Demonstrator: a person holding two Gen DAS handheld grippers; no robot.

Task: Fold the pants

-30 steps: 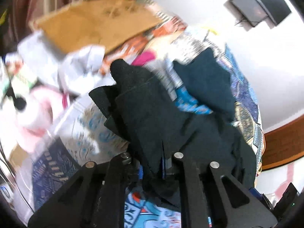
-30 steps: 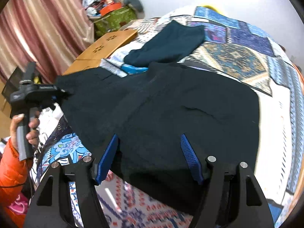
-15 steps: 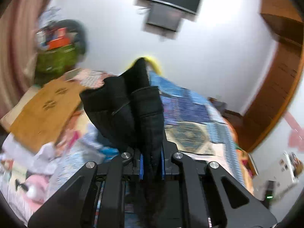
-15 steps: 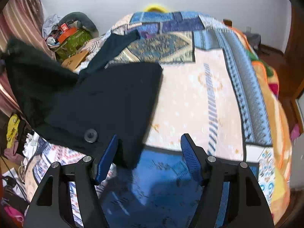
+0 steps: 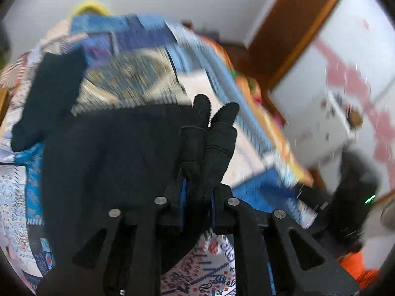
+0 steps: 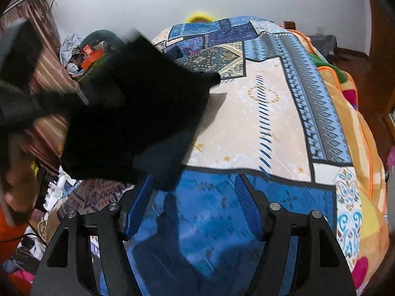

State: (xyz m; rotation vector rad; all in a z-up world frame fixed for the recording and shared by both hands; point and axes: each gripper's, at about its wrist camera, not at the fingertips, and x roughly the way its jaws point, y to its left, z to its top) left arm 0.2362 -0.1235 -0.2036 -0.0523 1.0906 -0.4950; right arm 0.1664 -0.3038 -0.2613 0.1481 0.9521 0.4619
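The black pants [image 5: 111, 160] lie partly on the patchwork bedspread [image 6: 271, 113]. One end is lifted: a bunched fold [image 5: 209, 135] sticks up between the blue pads of my left gripper [image 5: 197, 197], whose jaws are opening slightly while still pinching the cloth. In the right wrist view the raised pants [image 6: 138, 113] hang blurred over the bed's left side, and a lower corner droops beside my right gripper's left finger [image 6: 138, 204]. My right gripper [image 6: 192, 204] stands open over a blue patch, with nothing between its fingers.
A second dark garment [image 5: 47, 93] lies further up the bed. A person's hand [image 6: 14, 190] and orange sleeve show at the left edge. Clutter [image 6: 86, 51] and a striped curtain [image 6: 49, 74] stand left of the bed. An orange blanket [image 6: 365, 148] lines the right side.
My left gripper has swung the pinched pants fold up and across the bed, rolling as it went. My right gripper has shifted off the pants to hover over the bare blue patch.
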